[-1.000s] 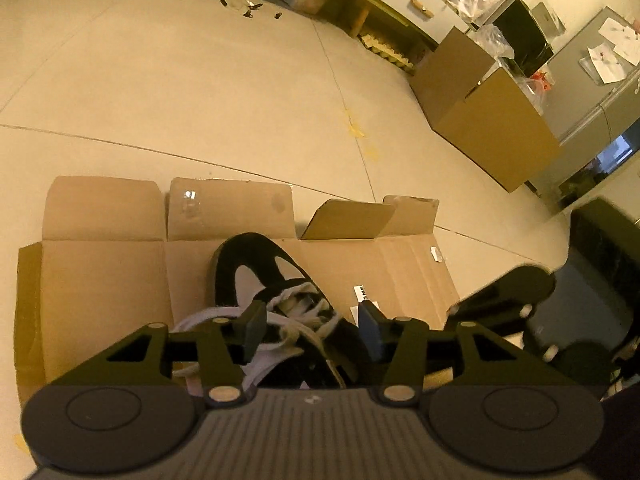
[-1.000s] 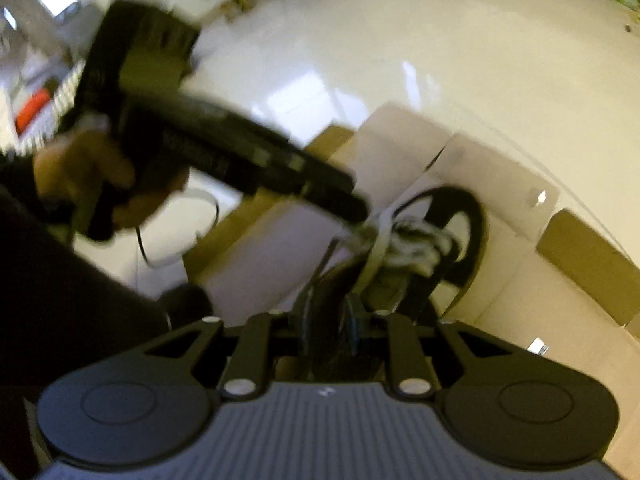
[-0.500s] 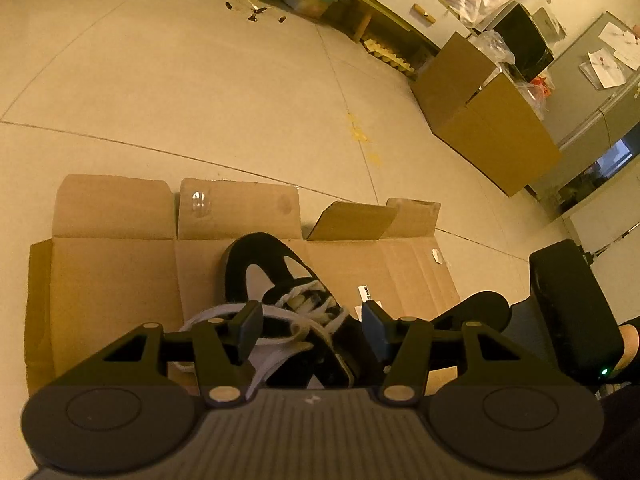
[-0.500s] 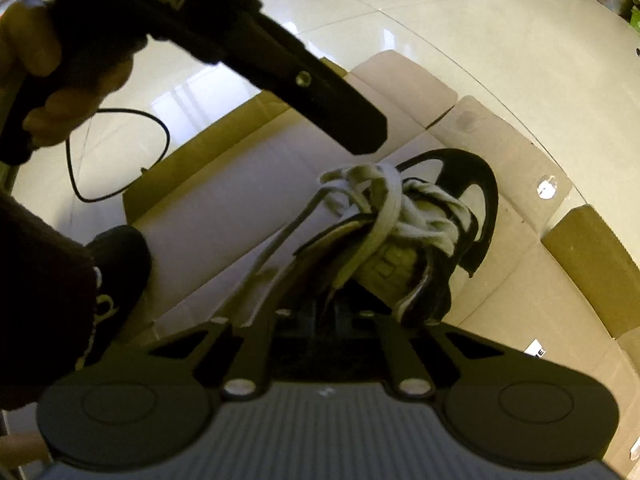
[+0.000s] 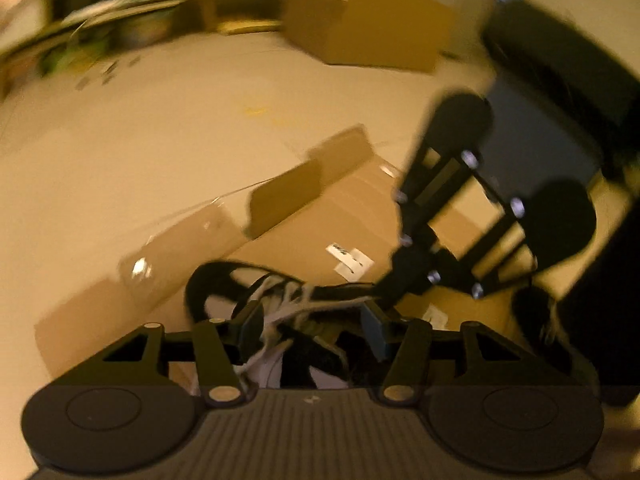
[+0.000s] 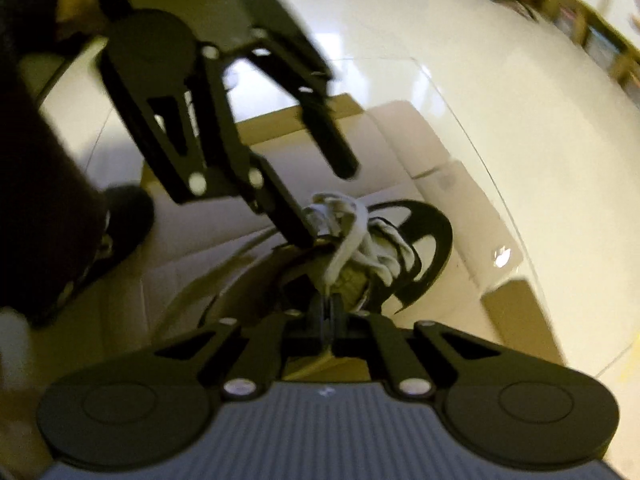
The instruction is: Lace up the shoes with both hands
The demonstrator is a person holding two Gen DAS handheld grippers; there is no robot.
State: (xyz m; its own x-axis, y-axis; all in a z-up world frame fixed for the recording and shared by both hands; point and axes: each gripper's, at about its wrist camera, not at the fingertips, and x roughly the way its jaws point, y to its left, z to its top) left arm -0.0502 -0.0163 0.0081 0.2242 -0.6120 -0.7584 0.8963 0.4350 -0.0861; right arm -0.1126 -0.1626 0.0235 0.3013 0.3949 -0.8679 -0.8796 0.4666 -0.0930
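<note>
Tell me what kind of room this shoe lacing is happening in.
Probably a storeroom or workshop, not a home: bare pale floor, a flattened cardboard sheet as a mat under the shoe, a big cardboard box and cluttered shelving behind.

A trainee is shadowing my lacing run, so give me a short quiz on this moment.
1. True or false: the right gripper is shut on a white lace.
2. The shoe rests on: A) a table, B) flattened cardboard, C) a chair.
3. Fill in: the left gripper has its jaws ____.
Key: 1 true; 2 B; 3 open.
</note>
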